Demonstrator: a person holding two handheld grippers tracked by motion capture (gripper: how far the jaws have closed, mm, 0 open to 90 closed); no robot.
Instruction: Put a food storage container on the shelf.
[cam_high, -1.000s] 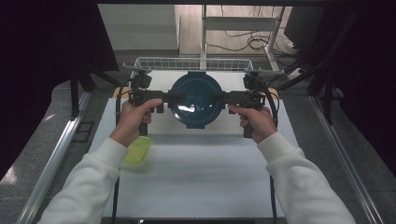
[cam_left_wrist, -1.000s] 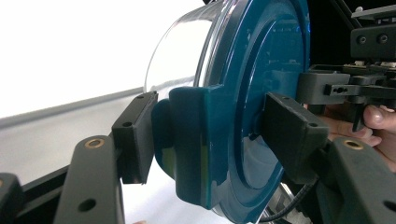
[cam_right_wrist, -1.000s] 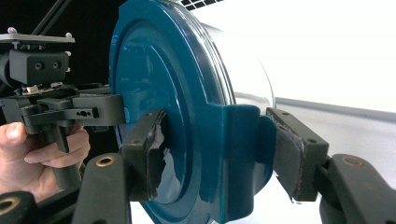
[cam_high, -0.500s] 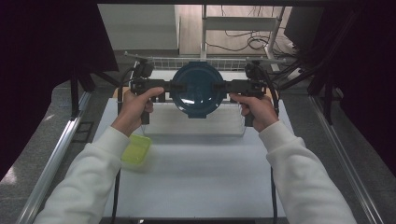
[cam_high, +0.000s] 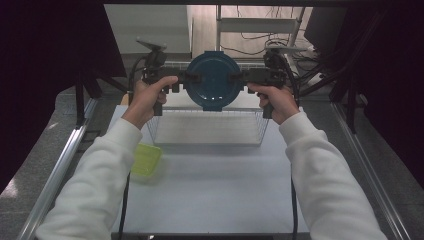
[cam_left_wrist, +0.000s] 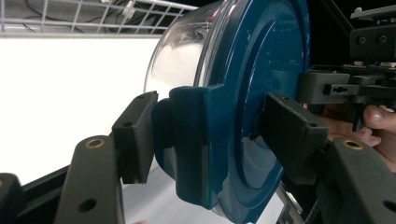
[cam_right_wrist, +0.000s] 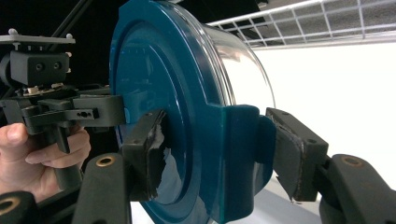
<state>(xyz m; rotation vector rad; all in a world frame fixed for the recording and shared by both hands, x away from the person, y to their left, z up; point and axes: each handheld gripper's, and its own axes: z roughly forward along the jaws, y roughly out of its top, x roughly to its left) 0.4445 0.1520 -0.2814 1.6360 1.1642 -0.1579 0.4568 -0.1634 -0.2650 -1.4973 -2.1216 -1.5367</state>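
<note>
Count: 1 blue-lidded container (cam_high: 213, 80) at 12 o'clock, 1 wire basket (cam_high: 207, 127) mid-bench, 1 green lid (cam_high: 145, 160) at 8 o'clock, 2 grippers: left gripper (cam_high: 186, 79), right gripper (cam_high: 241, 78). 1 bench (cam_high: 210, 195).

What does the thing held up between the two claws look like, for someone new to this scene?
Start at the white table and find the wire basket at its far end. Above it hangs a round container, clear-bodied with a dark blue lid, tipped on edge so the lid faces the person. Each claw is shut on a side latch; the yellow-green box lies flat on the table.
</note>
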